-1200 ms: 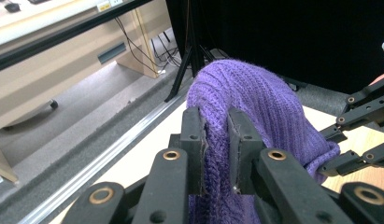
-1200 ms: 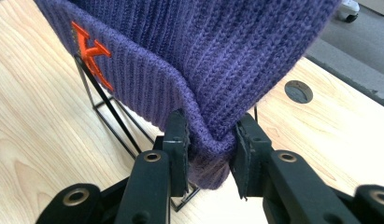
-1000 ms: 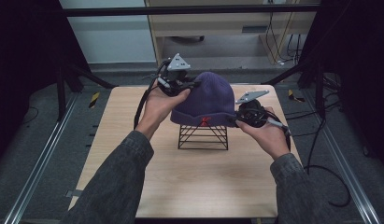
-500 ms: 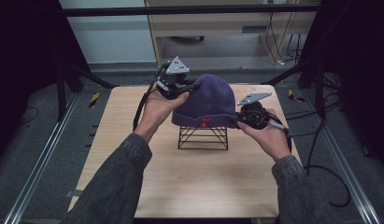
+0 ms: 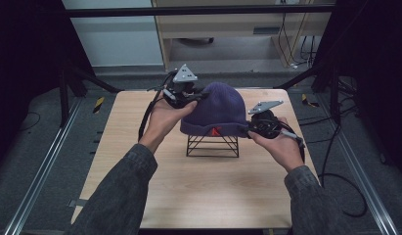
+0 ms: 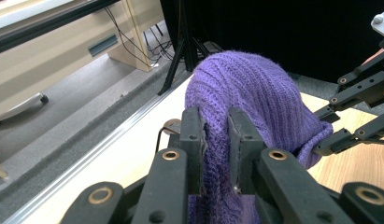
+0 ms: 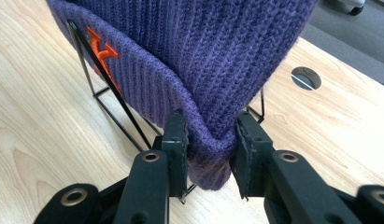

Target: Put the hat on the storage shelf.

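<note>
The purple hat sits draped over a black wire stand near the middle of the wooden table, and both grippers have hold of it. The left gripper is clamped on a fold of knit at the hat's far left side; in the left gripper view its jaws are nearly closed, with the wool squeezed between them. The right gripper pinches the folded brim at the hat's right end, and in the right gripper view the thick cuff fills the gap between its jaws, so they stand a little further apart.

By my reading, the gripping is done on both sides and the hat is partway between resting on the stand and being free of it. Whether it is being pulled down onto the frame or lifted off cannot be told from how it lies. The brim hangs level with the top of the frame, so either way most of the travel looks left to do.

The top of the stand is hidden under the hat, and the orange mark on the brim is partly crossed by a wire
</note>
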Motion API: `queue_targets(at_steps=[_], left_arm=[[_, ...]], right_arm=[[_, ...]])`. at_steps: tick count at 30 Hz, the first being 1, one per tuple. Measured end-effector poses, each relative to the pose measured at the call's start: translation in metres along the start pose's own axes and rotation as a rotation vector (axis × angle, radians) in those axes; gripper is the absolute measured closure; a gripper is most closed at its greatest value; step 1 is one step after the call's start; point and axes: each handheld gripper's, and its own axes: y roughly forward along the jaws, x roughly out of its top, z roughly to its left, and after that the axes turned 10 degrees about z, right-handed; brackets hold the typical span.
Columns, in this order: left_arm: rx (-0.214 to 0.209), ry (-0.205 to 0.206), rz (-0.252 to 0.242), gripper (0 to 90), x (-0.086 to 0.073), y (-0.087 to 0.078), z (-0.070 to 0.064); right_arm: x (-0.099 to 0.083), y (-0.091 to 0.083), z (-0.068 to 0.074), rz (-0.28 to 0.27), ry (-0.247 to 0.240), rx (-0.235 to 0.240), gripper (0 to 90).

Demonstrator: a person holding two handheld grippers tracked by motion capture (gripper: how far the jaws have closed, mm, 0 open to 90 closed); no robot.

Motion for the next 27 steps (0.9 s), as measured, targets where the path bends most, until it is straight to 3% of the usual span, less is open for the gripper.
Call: queue_targets(at_steps=[27], left_arm=[[-0.032,0.015,0.015,77.2,-0.0077,0.0034,-0.0038]], right_arm=[[-0.0089,0.0059,0.0018,0.015,-0.006,0.0,68.4]])
